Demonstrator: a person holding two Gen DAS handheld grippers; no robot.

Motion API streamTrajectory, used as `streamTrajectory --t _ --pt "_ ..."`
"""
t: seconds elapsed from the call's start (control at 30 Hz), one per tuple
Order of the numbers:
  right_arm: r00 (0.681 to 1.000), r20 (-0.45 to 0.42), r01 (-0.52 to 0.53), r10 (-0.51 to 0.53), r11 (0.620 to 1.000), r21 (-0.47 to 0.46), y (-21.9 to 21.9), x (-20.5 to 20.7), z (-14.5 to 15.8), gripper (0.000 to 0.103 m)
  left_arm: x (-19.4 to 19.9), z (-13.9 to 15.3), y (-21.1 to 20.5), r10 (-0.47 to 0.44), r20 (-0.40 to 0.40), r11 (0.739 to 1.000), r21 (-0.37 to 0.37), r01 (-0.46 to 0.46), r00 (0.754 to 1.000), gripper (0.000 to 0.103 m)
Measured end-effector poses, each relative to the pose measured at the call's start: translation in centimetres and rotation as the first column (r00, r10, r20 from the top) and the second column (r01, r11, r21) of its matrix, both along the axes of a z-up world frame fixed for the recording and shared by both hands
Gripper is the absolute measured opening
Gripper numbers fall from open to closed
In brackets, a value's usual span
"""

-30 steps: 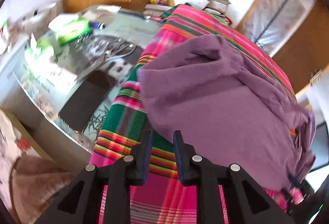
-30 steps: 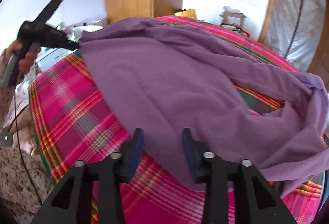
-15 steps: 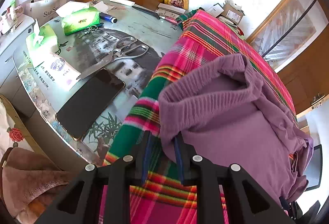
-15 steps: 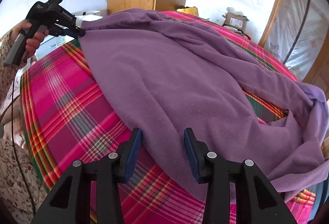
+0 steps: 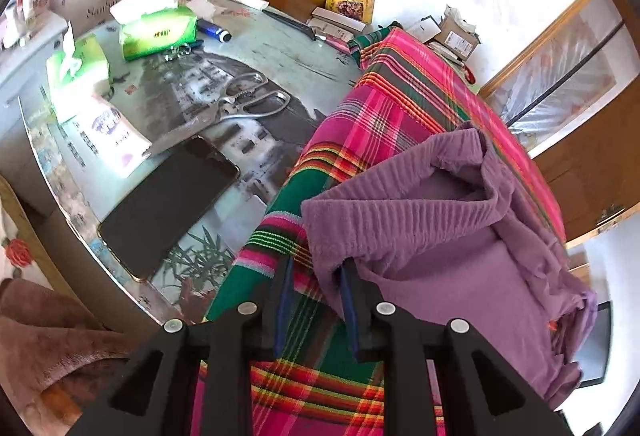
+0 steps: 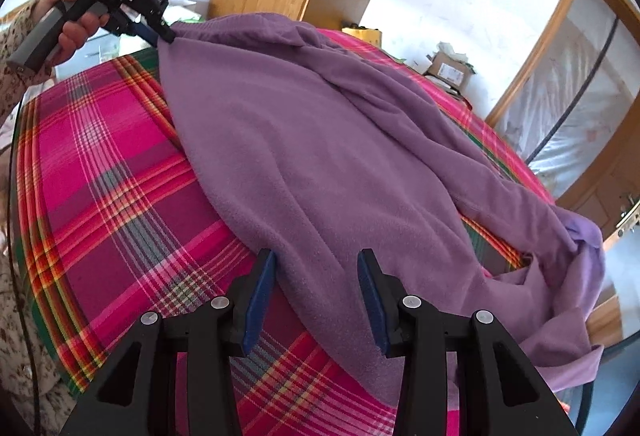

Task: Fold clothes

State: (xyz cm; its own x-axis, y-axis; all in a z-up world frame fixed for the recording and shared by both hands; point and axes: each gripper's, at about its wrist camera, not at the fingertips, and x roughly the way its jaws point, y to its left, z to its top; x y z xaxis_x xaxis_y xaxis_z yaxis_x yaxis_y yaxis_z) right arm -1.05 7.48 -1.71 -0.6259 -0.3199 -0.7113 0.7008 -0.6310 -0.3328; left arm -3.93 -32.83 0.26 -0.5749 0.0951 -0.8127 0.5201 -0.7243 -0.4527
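Purple sweater (image 6: 328, 156): spread on plaid cloth (image 6: 104, 172). Your left gripper (image 5: 316, 292) fingers part-open, ribbed hem draped between; right gripper (image 6: 316, 288) wide, empty. Beside cloth's edge: scissors (image 5: 236, 106), phone (image 5: 168, 208), tissue packs (image 5: 158, 30).

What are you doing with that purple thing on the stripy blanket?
A person is folding a purple sweater that lies on a pink plaid cloth. The left gripper has the sweater's ribbed hem corner at its fingers and holds it lifted off the cloth. The right gripper is open above the sweater's near edge and has not grabbed anything yet. No fold is finished.
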Motion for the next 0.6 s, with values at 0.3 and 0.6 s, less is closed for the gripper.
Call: streamTrajectory --t 0.3,0.6 --pt "0.998 0.046 -0.043 0.045 0.999 -0.029 0.5 0.2 0.1 0.044 0.8 -0.6 -1.5 0.058 -0.052 0.987 0.155 -0.049 0.997 0.027" --pt "0.989 0.142 -0.019 0.036 0.993 -0.119 0.6 -1.2 0.1 0.041 1.9 -1.0 -1.8 0.13 -0.099 0.966 0.235 -0.104 0.987 0.029"
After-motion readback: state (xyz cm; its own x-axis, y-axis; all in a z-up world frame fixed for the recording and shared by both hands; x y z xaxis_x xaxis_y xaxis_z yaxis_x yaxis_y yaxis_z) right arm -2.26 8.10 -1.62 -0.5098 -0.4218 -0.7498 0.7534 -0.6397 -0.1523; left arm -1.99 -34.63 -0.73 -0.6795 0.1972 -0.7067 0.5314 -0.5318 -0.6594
